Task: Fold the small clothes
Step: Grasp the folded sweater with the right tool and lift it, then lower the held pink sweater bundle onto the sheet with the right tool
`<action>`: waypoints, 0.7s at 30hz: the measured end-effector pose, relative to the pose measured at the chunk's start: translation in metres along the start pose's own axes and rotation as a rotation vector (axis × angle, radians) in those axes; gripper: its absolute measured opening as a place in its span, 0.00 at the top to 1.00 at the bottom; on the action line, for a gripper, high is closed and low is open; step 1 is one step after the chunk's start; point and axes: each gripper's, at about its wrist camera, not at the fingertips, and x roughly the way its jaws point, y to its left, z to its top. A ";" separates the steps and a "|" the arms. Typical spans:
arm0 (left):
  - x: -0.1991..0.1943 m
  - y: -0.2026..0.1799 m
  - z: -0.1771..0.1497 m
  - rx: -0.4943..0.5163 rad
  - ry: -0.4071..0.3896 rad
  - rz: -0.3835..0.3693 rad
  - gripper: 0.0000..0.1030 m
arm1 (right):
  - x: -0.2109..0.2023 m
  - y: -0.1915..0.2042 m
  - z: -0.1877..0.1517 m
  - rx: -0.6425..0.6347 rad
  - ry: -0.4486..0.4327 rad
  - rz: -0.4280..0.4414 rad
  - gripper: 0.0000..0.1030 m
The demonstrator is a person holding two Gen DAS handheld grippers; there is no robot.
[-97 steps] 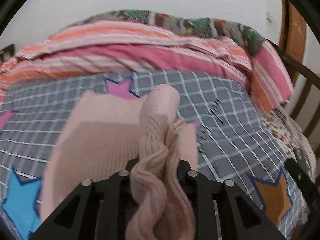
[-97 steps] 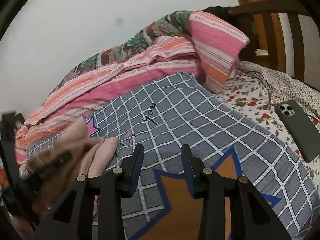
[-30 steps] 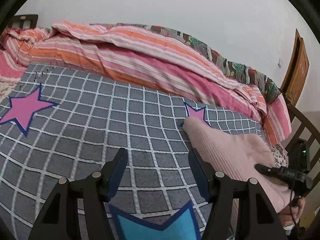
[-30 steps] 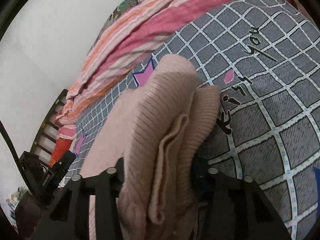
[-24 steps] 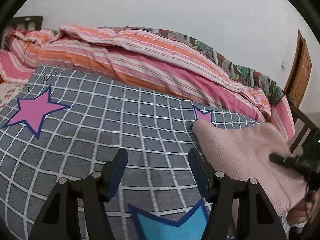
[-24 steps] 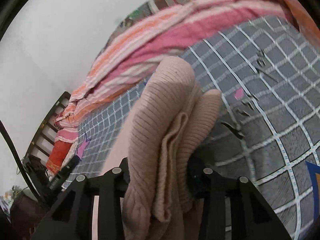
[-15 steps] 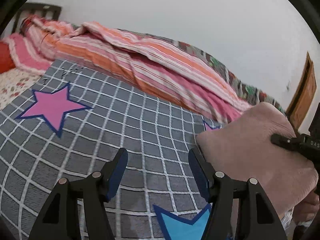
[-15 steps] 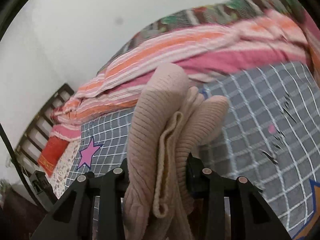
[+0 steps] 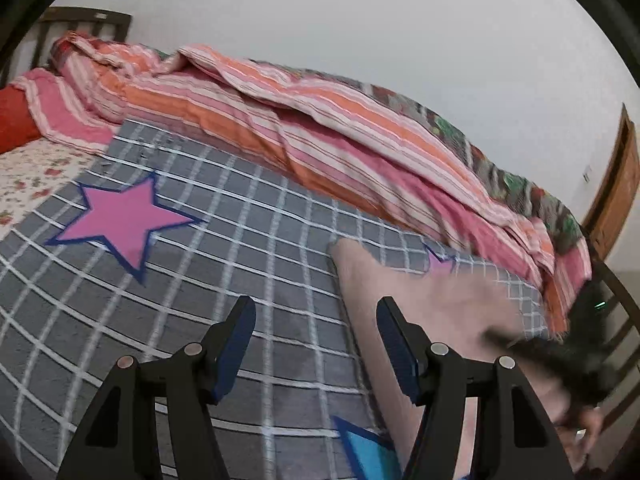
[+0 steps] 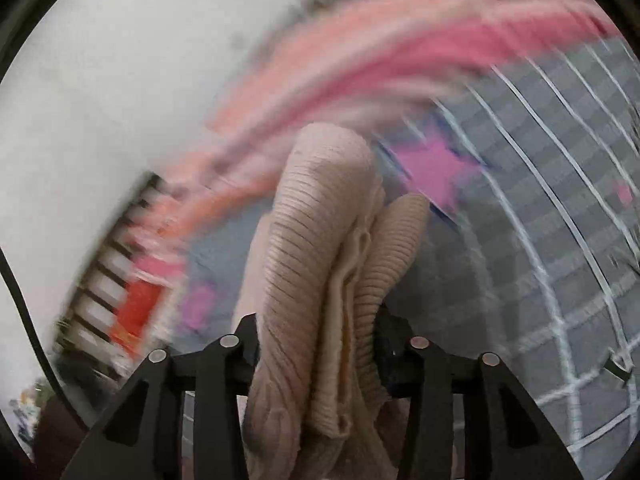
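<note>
A pale pink ribbed knit garment is bunched between the jaws of my right gripper, which is shut on it; the background there is motion-blurred. In the left wrist view the same garment lies spread on the grey checked bedspread at the right, blurred. My left gripper is open and empty, hovering over the bedspread, its right finger over the garment's left edge. The right gripper's dark body shows blurred at the right edge.
A pink and orange striped quilt is heaped along the far side of the bed. A pink star is printed on the bedspread. A wooden headboard stands far left, a wooden door far right.
My right gripper has swung quickly with the garment, which has dropped from a raised mound to lie flatter on the bedspread. My left gripper stays open and has shifted a little.
</note>
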 end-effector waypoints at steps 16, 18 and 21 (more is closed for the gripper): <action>0.012 -0.060 -0.033 0.191 0.058 -0.034 0.41 | -0.046 -0.002 -0.042 -0.354 -0.084 -0.088 0.52; 0.011 -0.063 -0.035 0.199 0.048 -0.027 0.41 | -0.045 -0.002 -0.045 -0.363 -0.089 -0.084 0.55; 0.015 -0.065 -0.035 0.194 0.051 -0.015 0.41 | -0.040 0.001 -0.045 -0.355 -0.091 -0.072 0.77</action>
